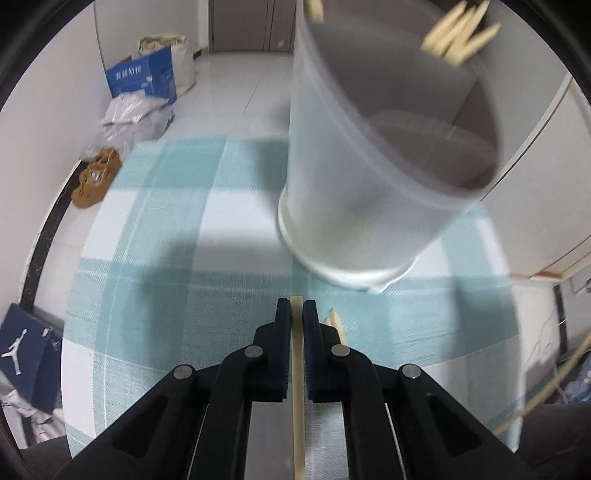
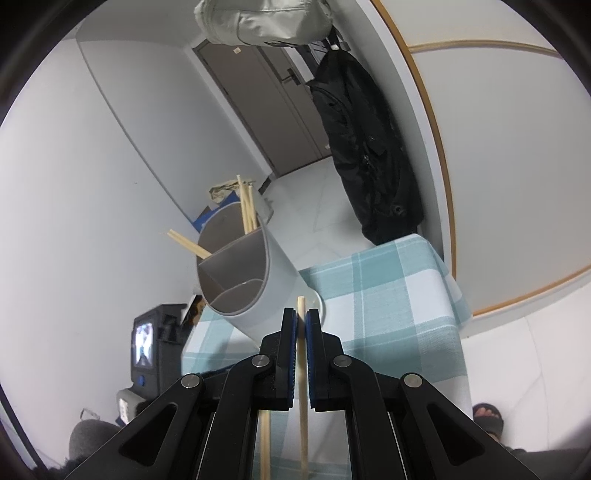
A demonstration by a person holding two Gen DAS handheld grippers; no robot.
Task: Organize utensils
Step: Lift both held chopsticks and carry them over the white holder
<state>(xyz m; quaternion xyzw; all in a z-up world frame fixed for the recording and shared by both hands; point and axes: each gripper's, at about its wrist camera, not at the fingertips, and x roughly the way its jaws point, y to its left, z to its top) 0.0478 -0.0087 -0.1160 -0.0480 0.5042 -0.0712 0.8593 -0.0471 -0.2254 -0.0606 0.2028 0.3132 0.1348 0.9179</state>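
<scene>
My left gripper is shut on a pale wooden chopstick that runs lengthwise between its pads, over the teal checked tablecloth. Just ahead and to the right stands the blurred white-grey utensil holder, with several chopsticks sticking out of its top. Another chopstick tip lies on the cloth beside the right finger. My right gripper is shut on a second chopstick, just short of the holder. Its divided inside holds several chopsticks, and one leans out to the left.
On the floor past the table's far edge are a blue box, white bags and a brown item. In the right wrist view a black coat hangs by a door, a small screen stands left, and a sandalled foot shows at the lower right.
</scene>
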